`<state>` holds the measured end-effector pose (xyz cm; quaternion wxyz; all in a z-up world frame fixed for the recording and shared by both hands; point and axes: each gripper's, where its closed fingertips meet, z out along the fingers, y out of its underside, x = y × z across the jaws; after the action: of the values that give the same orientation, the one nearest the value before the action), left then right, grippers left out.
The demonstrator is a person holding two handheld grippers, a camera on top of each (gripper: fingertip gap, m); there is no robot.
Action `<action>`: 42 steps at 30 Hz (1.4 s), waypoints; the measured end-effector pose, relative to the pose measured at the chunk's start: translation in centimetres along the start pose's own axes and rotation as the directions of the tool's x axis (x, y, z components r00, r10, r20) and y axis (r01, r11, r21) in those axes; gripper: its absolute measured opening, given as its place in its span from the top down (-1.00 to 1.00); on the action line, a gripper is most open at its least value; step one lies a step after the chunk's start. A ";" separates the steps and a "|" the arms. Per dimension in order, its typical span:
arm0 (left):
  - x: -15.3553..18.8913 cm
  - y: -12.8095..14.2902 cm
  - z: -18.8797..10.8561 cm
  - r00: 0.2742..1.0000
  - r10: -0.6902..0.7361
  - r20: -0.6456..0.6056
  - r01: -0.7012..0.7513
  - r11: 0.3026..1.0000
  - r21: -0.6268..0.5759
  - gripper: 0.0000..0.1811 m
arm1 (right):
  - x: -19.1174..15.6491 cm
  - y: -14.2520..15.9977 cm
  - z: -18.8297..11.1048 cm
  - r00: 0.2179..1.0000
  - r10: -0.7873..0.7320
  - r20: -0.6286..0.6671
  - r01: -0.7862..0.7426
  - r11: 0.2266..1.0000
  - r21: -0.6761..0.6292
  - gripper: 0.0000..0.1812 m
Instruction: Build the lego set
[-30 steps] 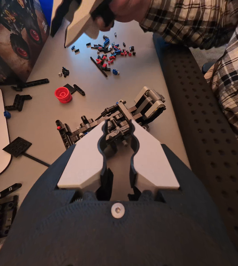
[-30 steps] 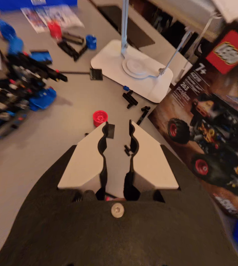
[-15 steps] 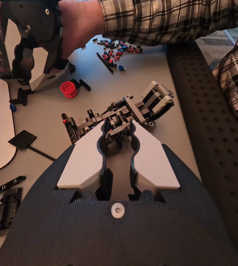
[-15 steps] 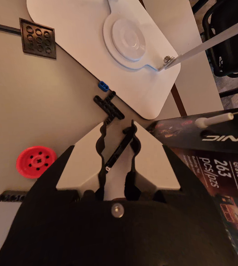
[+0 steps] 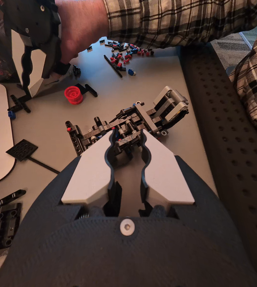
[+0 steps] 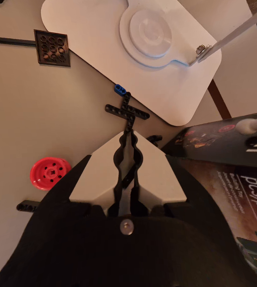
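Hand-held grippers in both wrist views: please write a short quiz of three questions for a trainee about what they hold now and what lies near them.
1. Multiple choice: what is the right hand-held gripper shut on?
A) a square black plate
B) a thin black beam
C) a blue connector
2. True or false: the left hand-held gripper clamps part of the partly built model between its fingers.
3. Fill in: the loose wheel lying on the table is ___ in colour.

Key: 1 B; 2 true; 3 red.
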<state>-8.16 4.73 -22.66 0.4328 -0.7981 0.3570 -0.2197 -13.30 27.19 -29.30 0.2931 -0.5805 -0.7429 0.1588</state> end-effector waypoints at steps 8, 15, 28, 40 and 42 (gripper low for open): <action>0.2 -0.1 -0.1 1.000 0.005 -0.002 -0.005 1.000 0.000 0.67 | -0.4 0.6 -1.0 0.996 0.077 0.046 -0.078 0.997 0.028 0.60; 0.1 0.0 -0.1 1.000 0.001 -0.002 -0.001 1.000 0.000 0.66 | 0.5 0.4 -0.8 0.995 0.100 0.006 -0.100 0.994 0.052 0.39; 0.3 -0.1 -0.3 1.000 0.002 -0.004 -0.002 1.000 0.001 0.65 | 0.4 0.4 -0.4 0.977 0.206 0.061 -0.207 0.978 0.002 0.42; 0.5 -0.4 -0.5 1.000 0.014 -0.002 -0.014 1.000 0.007 0.64 | -3.7 1.9 -3.2 0.970 0.154 0.188 -0.156 0.988 -0.009 0.53; 0.5 -0.5 -0.5 1.000 0.016 -0.001 -0.016 1.000 0.008 0.63 | -4.0 2.2 -3.7 0.972 0.153 0.177 -0.156 0.988 0.000 0.51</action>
<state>-8.01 4.29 -21.97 0.4377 -0.7934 0.3627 -0.2180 -8.68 23.62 -28.70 0.2170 -0.6182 -0.7173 0.2369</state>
